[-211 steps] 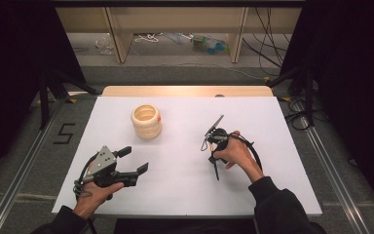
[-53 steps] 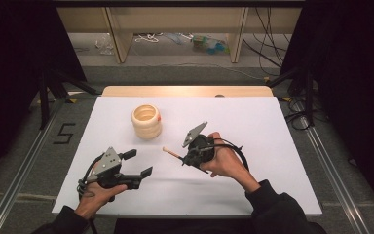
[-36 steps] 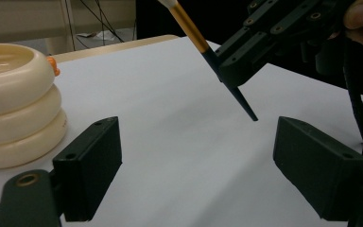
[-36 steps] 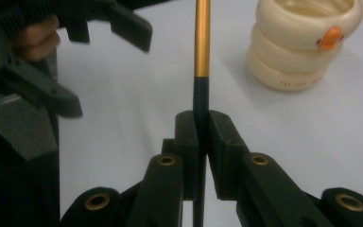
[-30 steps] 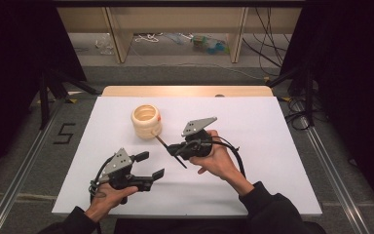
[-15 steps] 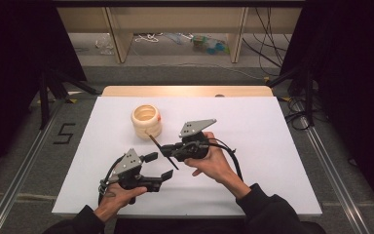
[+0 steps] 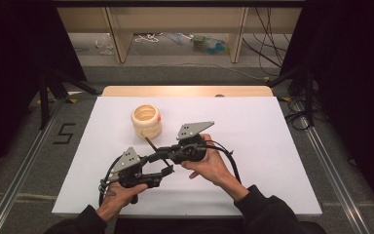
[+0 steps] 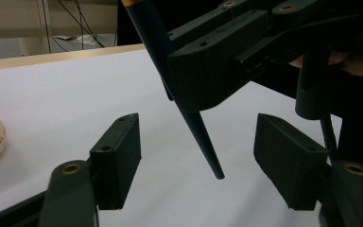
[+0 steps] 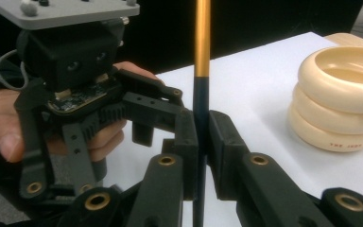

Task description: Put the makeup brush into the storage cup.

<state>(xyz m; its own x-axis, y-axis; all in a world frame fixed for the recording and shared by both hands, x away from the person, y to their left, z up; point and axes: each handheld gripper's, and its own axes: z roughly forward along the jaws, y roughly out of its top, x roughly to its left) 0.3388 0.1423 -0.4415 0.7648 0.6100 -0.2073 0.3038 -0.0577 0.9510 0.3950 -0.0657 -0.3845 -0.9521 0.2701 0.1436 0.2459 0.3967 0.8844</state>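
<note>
Right gripper [image 9: 202, 137] is clenched on a dark, gold-banded stick [image 9: 202, 71] above the white bench [image 7: 272, 146], its pointed tip hanging untouched between the released, just-narrowing jaws of the left gripper [image 8: 198, 161], with a cream jar [image 7: 146, 120] at eleven o'clock.

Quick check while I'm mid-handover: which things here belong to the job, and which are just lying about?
In the job:
- dark stick, clamped in the right gripper
- left gripper, its jaws just closing around the stick's tip, not yet touching
- cream ringed pot, probably where the stick goes

Lying about:
- clutter on the floor beyond the table
</note>
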